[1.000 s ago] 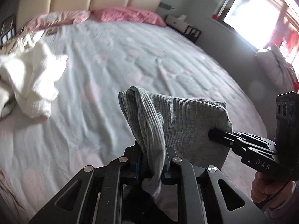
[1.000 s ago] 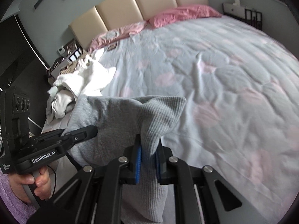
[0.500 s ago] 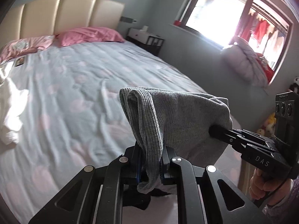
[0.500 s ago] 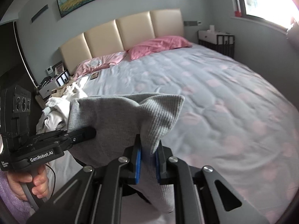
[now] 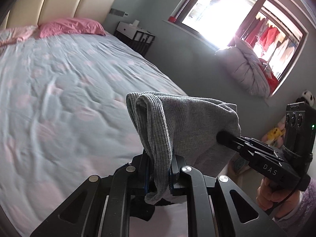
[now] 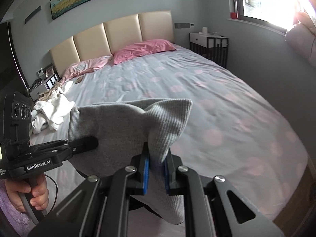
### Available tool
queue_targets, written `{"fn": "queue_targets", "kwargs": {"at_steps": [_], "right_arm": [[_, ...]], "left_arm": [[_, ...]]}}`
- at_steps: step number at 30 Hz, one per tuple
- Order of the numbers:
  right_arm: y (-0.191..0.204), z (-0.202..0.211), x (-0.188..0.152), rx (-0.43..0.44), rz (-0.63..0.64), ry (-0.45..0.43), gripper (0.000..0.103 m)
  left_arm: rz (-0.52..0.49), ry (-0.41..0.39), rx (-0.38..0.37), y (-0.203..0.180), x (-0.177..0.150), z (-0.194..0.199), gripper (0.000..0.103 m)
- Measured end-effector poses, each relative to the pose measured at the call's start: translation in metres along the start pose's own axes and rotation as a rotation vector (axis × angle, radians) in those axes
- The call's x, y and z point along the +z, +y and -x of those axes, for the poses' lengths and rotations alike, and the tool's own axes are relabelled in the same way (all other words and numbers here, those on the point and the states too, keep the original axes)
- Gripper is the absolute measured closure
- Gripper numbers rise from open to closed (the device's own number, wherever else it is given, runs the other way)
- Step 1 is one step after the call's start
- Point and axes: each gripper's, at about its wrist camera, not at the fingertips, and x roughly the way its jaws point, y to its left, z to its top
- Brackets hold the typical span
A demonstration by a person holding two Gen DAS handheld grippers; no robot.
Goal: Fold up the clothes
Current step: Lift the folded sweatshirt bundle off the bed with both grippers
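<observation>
Here, one grey knit garment [image 6: 126, 130] is held off the bed [image 6: 207, 106] between two grippers, and one pile of white clothes [image 6: 51, 112] is seen at the left edge of the bed in the right wrist view. The left gripper [image 5: 159, 173] is clamped narrowly on a bunched, folded edge of the garment, and a short tail of fabric hangs below its fingers. The right gripper [image 6: 157, 169] is closed tightly on a corner of the same garment, so that the cloth is stretched between the two. Two pink pillows [image 6: 142, 49] are counted at the cream headboard [image 6: 118, 33], one nightstand [image 6: 209, 41] stands beside the bed, and one window [image 5: 241, 25] is seen to the right. Only part of each hand [image 6: 29, 193] is shown, at the frame edges. The lower part of the garment is hidden behind the gripper frames. The bedspread is blurred, and the items beyond the window are overexposed and cannot be made out clearly.
</observation>
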Motion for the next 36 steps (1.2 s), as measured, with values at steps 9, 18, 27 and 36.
{"fn": "queue_targets", "kwargs": {"at_steps": [9,18,27,36], "right_arm": [[-0.126,0.034,0.010,-0.077,0.053,0.088,0.092],[-0.226,-0.021,0.028,-0.080,0.063,0.219,0.092],[-0.269,-0.139,0.057,-0.001,0.064,0.241,0.092],[-0.272,-0.245,0.080,0.085,0.082,0.299,0.092]], "left_arm": [[0.171,0.036,-0.106,-0.109,-0.024,-0.104,0.088],[0.171,0.093,-0.030,-0.141,-0.011,-0.214,0.088],[0.165,0.093,0.072,-0.084,0.041,-0.290,0.088],[0.203,0.107,0.163,-0.025,0.068,-0.341,0.088]]}}
